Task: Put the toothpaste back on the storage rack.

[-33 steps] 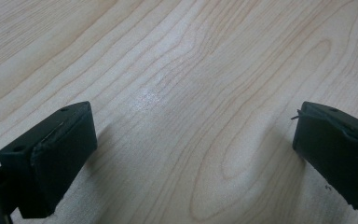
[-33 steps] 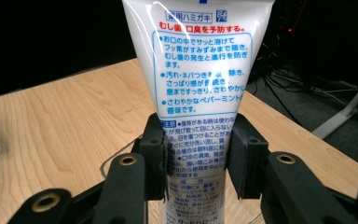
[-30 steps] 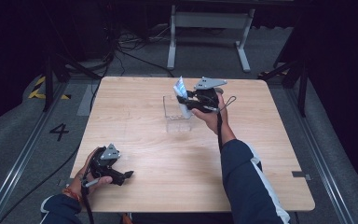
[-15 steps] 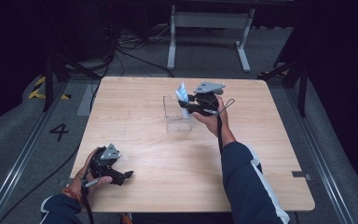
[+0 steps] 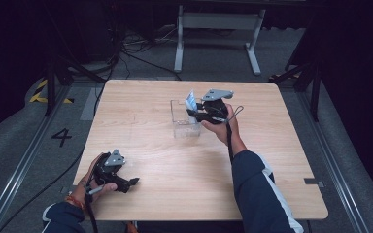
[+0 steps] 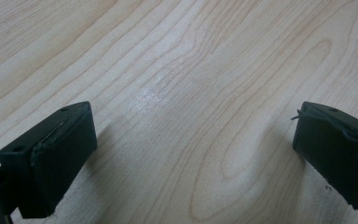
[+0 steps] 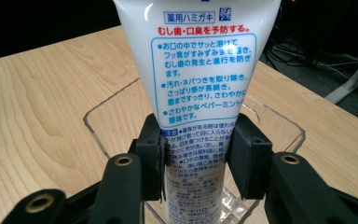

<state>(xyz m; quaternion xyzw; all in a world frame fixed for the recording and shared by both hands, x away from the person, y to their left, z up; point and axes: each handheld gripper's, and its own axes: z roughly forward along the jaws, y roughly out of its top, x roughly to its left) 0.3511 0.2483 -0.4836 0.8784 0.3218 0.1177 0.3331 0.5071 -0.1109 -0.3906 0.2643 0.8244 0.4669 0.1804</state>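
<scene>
A white toothpaste tube (image 7: 198,70) with blue and red Japanese print stands upright with its lower end inside a clear plastic box (image 7: 112,112). My right gripper (image 7: 196,154) is shut on the tube, its jaws pressing both sides. From above, the tube (image 5: 191,101) sticks out of the clear box (image 5: 180,127) near the table's far middle, with the right gripper (image 5: 198,113) beside it. My left gripper (image 5: 126,184) rests at the near left of the table. It is open (image 6: 193,140), with bare wood between its jaws.
The light wooden table (image 5: 272,165) has wide free surface around the box. A metal stand (image 5: 216,29) and cables lie on the dark floor beyond the far edge. Rails run along the floor on both sides.
My right gripper has brought the tube down and slightly toward me, so its lower end now sits in the clear box. The left gripper has stayed put.
</scene>
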